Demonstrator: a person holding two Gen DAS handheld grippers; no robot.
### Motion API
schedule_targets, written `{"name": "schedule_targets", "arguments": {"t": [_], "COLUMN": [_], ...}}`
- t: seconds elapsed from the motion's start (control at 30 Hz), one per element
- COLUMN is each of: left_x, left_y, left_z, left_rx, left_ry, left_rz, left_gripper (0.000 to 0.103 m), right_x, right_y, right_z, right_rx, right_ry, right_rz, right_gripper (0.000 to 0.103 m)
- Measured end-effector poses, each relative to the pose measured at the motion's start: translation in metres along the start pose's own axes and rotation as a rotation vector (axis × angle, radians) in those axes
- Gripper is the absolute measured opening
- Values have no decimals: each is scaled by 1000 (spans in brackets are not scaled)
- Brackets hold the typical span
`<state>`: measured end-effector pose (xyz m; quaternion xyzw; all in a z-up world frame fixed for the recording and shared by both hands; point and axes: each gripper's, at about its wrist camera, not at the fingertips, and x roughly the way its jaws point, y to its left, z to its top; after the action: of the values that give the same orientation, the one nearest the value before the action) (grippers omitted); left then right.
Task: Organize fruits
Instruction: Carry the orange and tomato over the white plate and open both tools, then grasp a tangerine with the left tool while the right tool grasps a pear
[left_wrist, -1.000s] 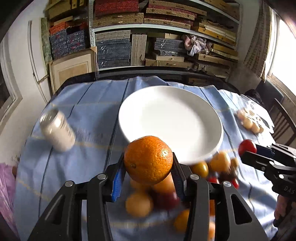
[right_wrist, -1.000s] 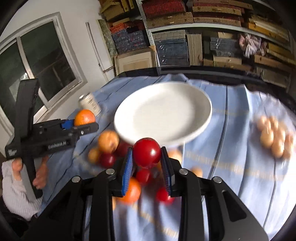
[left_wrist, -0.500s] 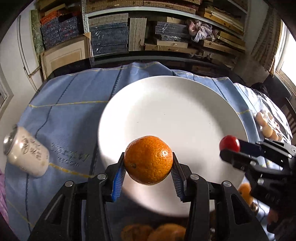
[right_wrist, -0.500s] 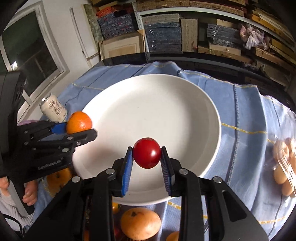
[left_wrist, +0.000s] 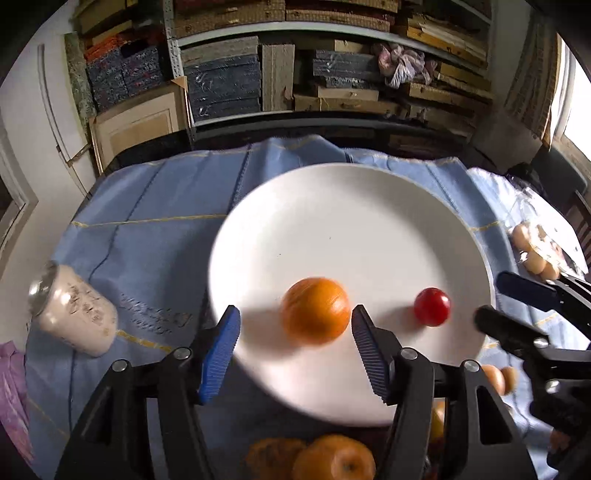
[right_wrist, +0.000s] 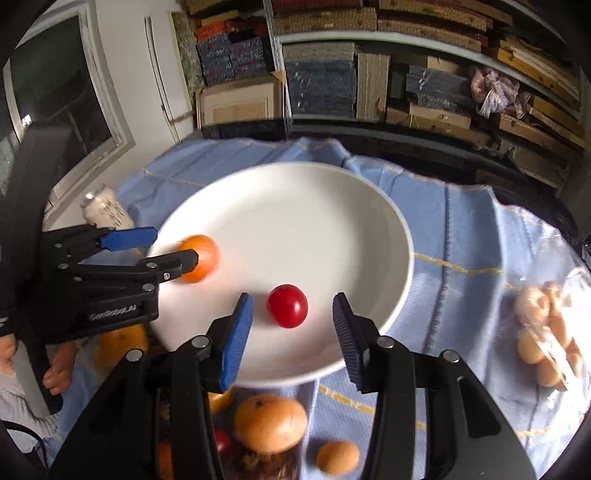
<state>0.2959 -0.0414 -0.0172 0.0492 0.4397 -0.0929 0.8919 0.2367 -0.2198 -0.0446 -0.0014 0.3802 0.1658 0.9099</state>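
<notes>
The round orange mandarin (left_wrist: 316, 311) and the small glossy red tomato (right_wrist: 287, 305) both lie on the near half of the wide white ceramic plate (left_wrist: 351, 206), mandarin left, tomato right. Each sits just ahead of its own jaws: the left gripper (left_wrist: 295, 328) is spreading open around the mandarin, pads clear of it; the right gripper (right_wrist: 293, 315) likewise around the tomato. The mandarin is blurred, so whether it has settled is unclear. More fruit (right_wrist: 270, 422) at the near edge is cut off behind the fingers.
</notes>
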Motion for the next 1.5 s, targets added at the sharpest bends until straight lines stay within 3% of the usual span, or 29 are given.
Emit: {"name": "schedule_targets", "arguments": {"t": [0.17, 0.33, 0.5, 0.67, 1.33, 1.5], "left_x": [-46, -76, -78, -65, -35, -34], "left_y": [8, 15, 9, 0, -20, -17], "left_z": [-23, -66, -96, -98, -88, -85], "left_rx": [-3, -1, 17, 26, 46, 37], "left_ry": [-48, -59, -57, -47, -34, -46], "left_rz": [23, 36, 36, 41, -41, -44], "left_gripper": [66, 67, 67, 67, 66, 56], "right_x": [-59, -97, -113, -105, -84, -78], "right_y": [7, 12, 10, 7, -8, -10], "right_z": [-18, -61, -110, -138, -139, -138], "right_rx": [-17, -16, 23, 66, 112, 114], "right_ry": [-75, -102, -97, -69, -52, -42], "right_rz": [7, 8, 13, 45, 60, 59], "right_gripper": [49, 51, 56, 60, 62, 62]}}
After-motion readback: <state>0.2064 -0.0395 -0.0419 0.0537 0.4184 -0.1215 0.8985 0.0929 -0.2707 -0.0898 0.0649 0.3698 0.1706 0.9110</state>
